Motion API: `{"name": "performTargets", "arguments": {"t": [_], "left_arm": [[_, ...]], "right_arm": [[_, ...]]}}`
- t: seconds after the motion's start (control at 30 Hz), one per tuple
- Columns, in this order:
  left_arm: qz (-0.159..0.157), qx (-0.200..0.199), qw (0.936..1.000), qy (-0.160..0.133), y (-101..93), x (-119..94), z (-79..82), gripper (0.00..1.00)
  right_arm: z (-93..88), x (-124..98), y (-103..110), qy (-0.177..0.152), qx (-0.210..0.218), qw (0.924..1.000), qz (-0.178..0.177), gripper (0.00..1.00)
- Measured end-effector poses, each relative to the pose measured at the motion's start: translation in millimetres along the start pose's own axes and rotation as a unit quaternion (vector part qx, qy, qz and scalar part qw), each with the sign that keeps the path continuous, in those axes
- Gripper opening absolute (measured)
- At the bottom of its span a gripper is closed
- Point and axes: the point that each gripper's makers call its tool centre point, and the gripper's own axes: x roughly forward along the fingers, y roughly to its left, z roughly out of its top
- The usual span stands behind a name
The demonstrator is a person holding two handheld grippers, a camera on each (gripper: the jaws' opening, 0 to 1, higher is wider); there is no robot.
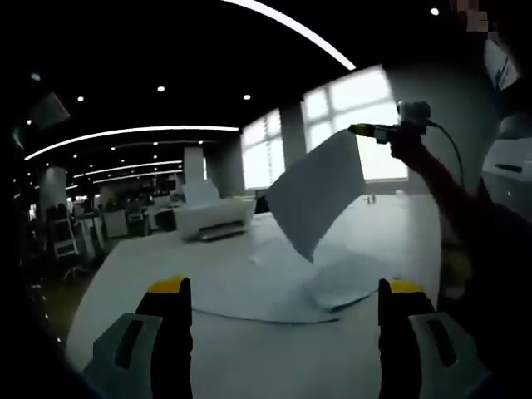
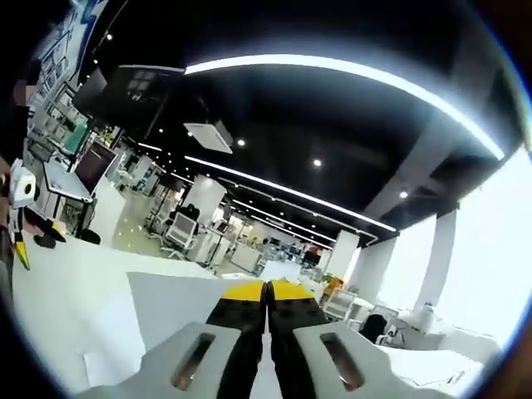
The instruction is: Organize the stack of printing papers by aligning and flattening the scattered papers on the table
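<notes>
Several white sheets point(image 1: 274, 291) lie loosely spread on the white table point(image 1: 150, 266), just beyond my left gripper point(image 1: 284, 288), whose jaws stand wide open with nothing between them. My right gripper point(image 1: 372, 130) comes in from the upper right, held by a person's arm, and is shut on the top corner of one sheet point(image 1: 316, 195) lifted well above the pile, hanging tilted. In the right gripper view the right gripper point(image 2: 267, 288) has its yellow-tipped jaws pressed together on that sheet point(image 2: 166, 309). The left gripper point(image 2: 20, 245) shows at the far left edge.
A white printer point(image 1: 212, 220) stands on the table behind the pile, at the far left. The person's red sleeve point(image 1: 453, 195) runs down the right side. Bright windows point(image 1: 349, 108) lie behind, with office desks and chairs point(image 2: 179, 233) farther off.
</notes>
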Motion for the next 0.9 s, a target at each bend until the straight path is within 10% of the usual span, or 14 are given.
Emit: {"name": "performTargets", "arguments": {"t": [0.9], "left_arm": [[-0.006, 0.015, 0.9998, 0.015, -10.9, 2.4, -1.2, 0.95]], "right_arm": [[61.5, 17.9, -7.8, -0.064, -0.069, 0.9951, 0.031, 0.00]]}}
